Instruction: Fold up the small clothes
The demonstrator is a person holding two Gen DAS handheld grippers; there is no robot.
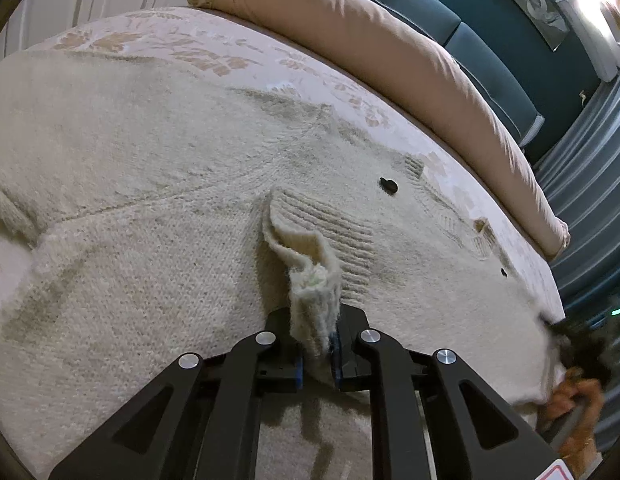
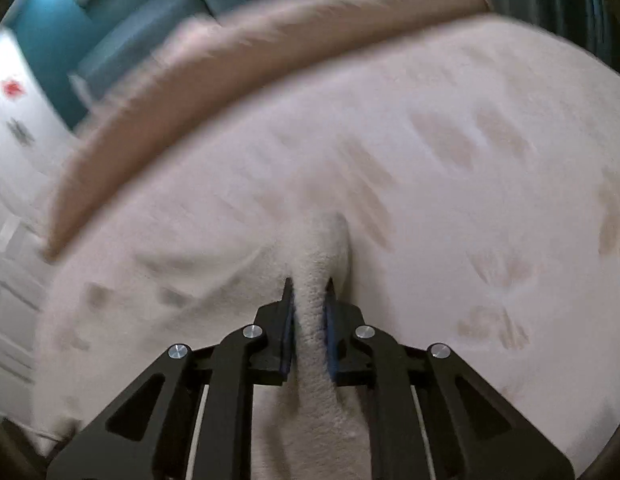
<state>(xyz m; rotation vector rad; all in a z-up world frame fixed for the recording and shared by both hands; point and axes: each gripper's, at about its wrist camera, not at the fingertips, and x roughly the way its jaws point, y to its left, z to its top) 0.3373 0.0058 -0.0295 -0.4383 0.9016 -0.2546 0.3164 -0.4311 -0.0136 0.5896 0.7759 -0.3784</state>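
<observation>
A cream knitted cardigan (image 1: 157, 208) with dark buttons (image 1: 388, 185) lies spread on the bed. My left gripper (image 1: 316, 320) is shut on a bunched ribbed edge of the cardigan (image 1: 310, 280) and lifts it a little off the rest. My right gripper (image 2: 308, 292) is shut on another fold of the cream knit (image 2: 310, 320); that view is blurred by motion. The right gripper and the hand holding it also show at the far right edge of the left wrist view (image 1: 574, 364).
The bed has a pale floral cover (image 1: 197, 44). A long beige bolster pillow (image 1: 350, 28) lies along its far side, also seen in the right wrist view (image 2: 197, 80). A teal headboard (image 1: 470, 32) and grey curtains (image 1: 590, 184) stand behind.
</observation>
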